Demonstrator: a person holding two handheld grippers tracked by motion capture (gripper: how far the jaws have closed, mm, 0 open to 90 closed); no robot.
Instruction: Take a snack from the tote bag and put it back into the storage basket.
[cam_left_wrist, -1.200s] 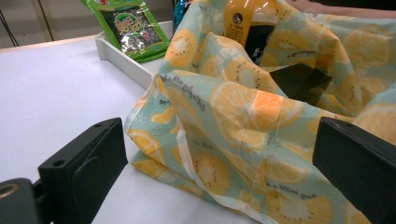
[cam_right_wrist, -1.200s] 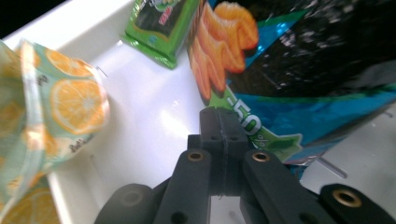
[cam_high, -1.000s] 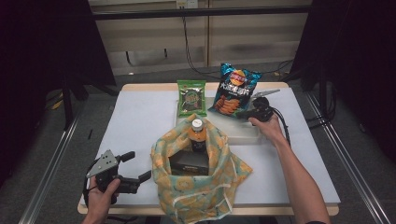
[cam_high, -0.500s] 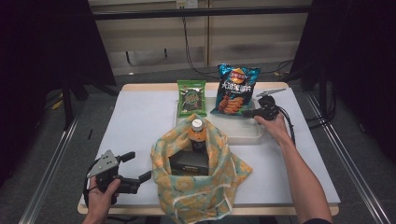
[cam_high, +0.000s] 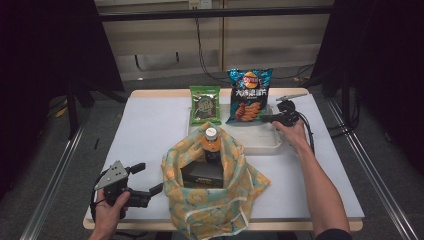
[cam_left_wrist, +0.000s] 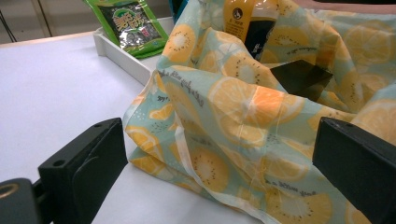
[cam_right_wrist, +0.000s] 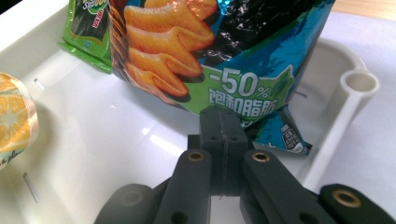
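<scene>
The blue chip bag (cam_right_wrist: 219, 56) stands nearly upright at the far end of the white tray (cam_right_wrist: 107, 154), leaning a little, with the green snack packet (cam_high: 205, 104) just beside it on the same tray. By its look it is a puffed foil pouch: very light, mostly air, with a slick, crinkly skin and brittle contents, so a hard squeeze across the belly would likely crush the chips or let the film slide out. The best hold is probably the flat crimped seam along an edge, where two layers of film lie together and nothing breaks.

That is where the right hand-held gripper (cam_right_wrist: 223, 128) sits: in the right gripper view its two black jaws are pressed together at the bag's lower edge, apparently pinching the bottom seam near the corner, though the film between the pads is too thin to make out with certainty. Carried by so small a bite, the bag may well swing or twist.

Nearer the person, on the white tabletop (cam_high: 150, 130), the lemon-print cloth bag (cam_high: 215, 195) stands open, soft and slumping, with a bottle (cam_high: 212, 145) and a dark box (cam_high: 202, 172) inside. The left hand-held gripper (cam_high: 150, 179) rests just beside the cloth at its left, jaws spread wide and holding nothing; its own view shows the fabric between them, untouched.
</scene>
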